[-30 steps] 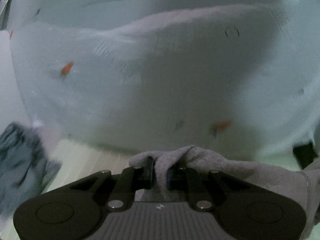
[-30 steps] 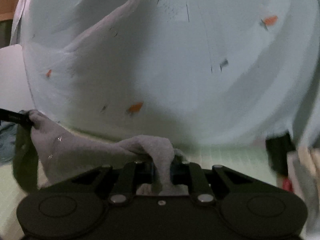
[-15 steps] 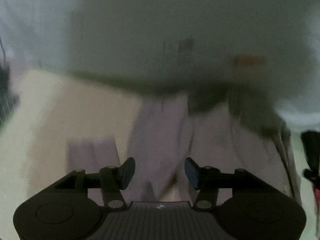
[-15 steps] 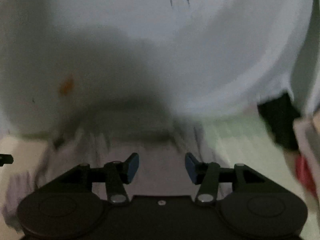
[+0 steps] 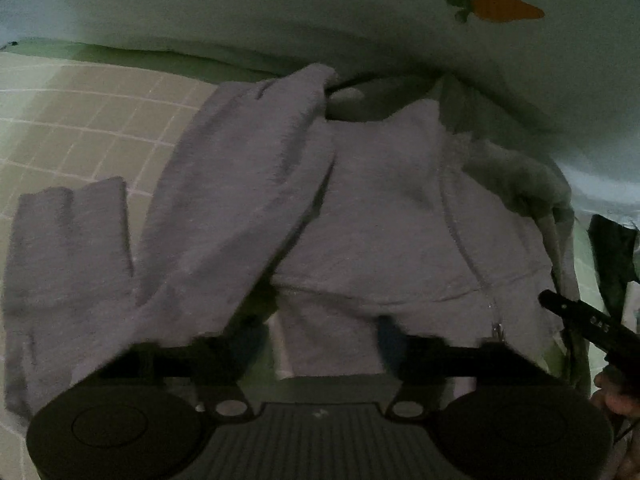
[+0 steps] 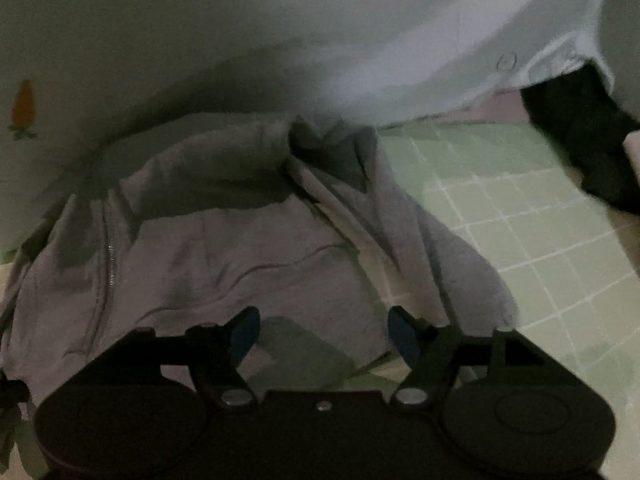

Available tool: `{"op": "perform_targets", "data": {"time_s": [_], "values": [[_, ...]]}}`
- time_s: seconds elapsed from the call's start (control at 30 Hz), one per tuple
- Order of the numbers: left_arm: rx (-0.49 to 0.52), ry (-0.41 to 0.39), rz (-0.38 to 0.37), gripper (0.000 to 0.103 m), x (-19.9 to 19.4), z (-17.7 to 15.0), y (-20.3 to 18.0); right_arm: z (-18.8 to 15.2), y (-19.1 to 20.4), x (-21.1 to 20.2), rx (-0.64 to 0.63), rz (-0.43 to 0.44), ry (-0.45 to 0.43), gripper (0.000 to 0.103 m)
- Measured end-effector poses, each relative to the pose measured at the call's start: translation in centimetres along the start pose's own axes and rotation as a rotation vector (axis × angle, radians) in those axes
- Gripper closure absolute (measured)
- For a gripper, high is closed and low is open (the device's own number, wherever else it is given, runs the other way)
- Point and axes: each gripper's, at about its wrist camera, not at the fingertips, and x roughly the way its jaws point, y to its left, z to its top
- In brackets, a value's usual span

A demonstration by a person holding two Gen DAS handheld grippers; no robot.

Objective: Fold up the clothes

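You have the grey zip hoodie (image 5: pixel 400 216) lying front-up and spread on the green checked bed sheet (image 5: pixel 80 120), its hem edge just ahead of both grippers and its hood end pushed against the pale carrot-print duvet (image 5: pixel 280 12) at the far side. That layout suits folding: the zipper (image 5: pixel 476 276) runs down the middle as a guide, and the sleeve (image 5: pixel 248 184) on your left side lies out at a slant, free to be brought in. Your left gripper (image 5: pixel 316 340) stands wide apart and holds nothing, hovering at the hem; your right gripper (image 6: pixel 322 330) is likewise wide and empty over the other half of the hem — a stance that fits either a garment just laid flat or one about to be taken up. A dark garment (image 6: pixel 588 140) sits well apart on the right
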Motion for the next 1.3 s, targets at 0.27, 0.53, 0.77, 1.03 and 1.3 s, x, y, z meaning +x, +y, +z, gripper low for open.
{"op": "perform_targets", "data": {"time_s": [0.27,0.53,0.77,1.03,1.3], "values": [[0.078,-0.131,0.006,0.099,-4.7,-0.2,-1.6,-0.2,0.4,-4.3,-0.126,0.03,-0.079,0.103],[0.073,-0.22,-0.042,0.099,-11.2,-3.4,-1.1,-2.5,-1.7,-12.7,-0.084,0.053,-0.122,0.103],[0.015,-0.151,0.01,0.099,-11.7,-7.5,2.4,-6.3,-2.3,-13.0,-0.033,0.095,-0.057,0.08],[-0.08,-0.041,0.058,0.061,-8.9,-8.0,5.2,-5.0,-1.0,-6.2,-0.051,0.129,0.048,0.051],[-0.13,0.021,0.004,0.049,-5.0,-6.3,4.9,-4.4,0.1,-1.5,-0.069,0.175,0.097,0.04]]}}
